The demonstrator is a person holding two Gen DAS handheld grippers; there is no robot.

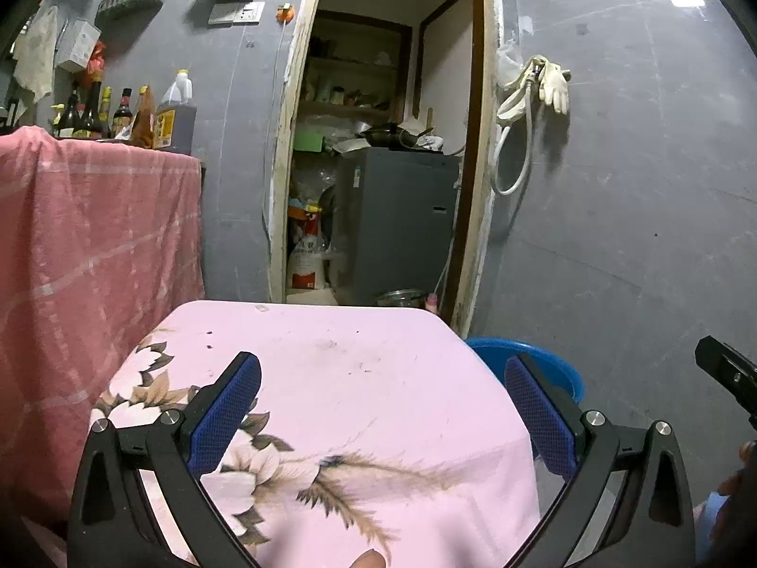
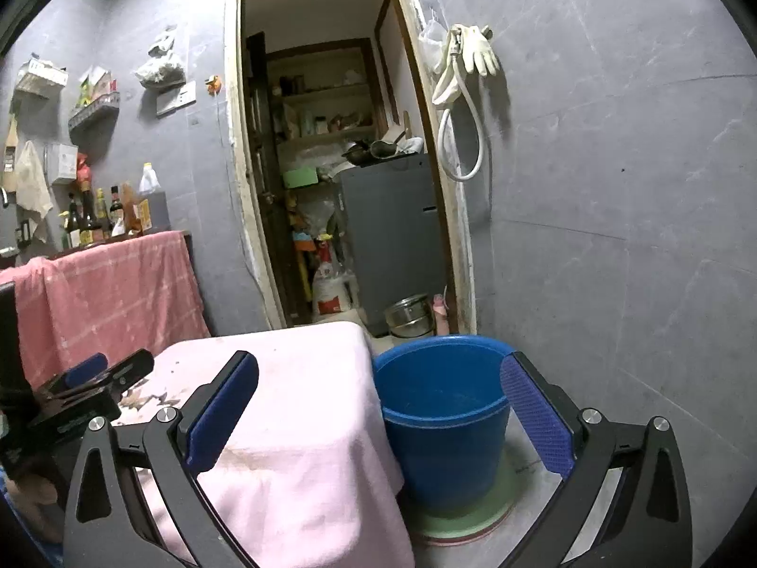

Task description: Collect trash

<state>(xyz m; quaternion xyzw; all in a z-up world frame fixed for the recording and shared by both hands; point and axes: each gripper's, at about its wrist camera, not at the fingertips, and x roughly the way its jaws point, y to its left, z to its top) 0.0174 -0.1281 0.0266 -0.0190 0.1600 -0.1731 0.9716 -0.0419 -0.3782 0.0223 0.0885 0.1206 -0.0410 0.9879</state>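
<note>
Two pairs of tongs, both spread wide with nothing between the blue pads: the left tongs [image 1: 383, 407] hovering over the desk [image 1: 359, 378], the right tongs [image 2: 378, 412] off the desk's right edge, aimed partly at the blue bucket [image 2: 440, 426]. Draped over the desk, a pink cloth with a flower print toward the near left corner; a few dark specks and smudges on the cloth's far half, a tiny pale scrap [image 1: 261, 307] at the far edge, too small to identify. No clear piece of trash visible on the desk top otherwise. Standing on the floor just beside the desk's right edge, the blue bucket, upright on a round green mat [image 2: 478, 516], inside apparently empty. Beyond the far edge, an open doorway into a cluttered storeroom with a grey cabinet [image 2: 392, 236]. Left of the desk, a counter under a pink checked towel [image 1: 94, 260], bottles on top. Hanging on the grey wall right of the doorway, pale rubber gloves [image 2: 478, 49] and a hose.
</note>
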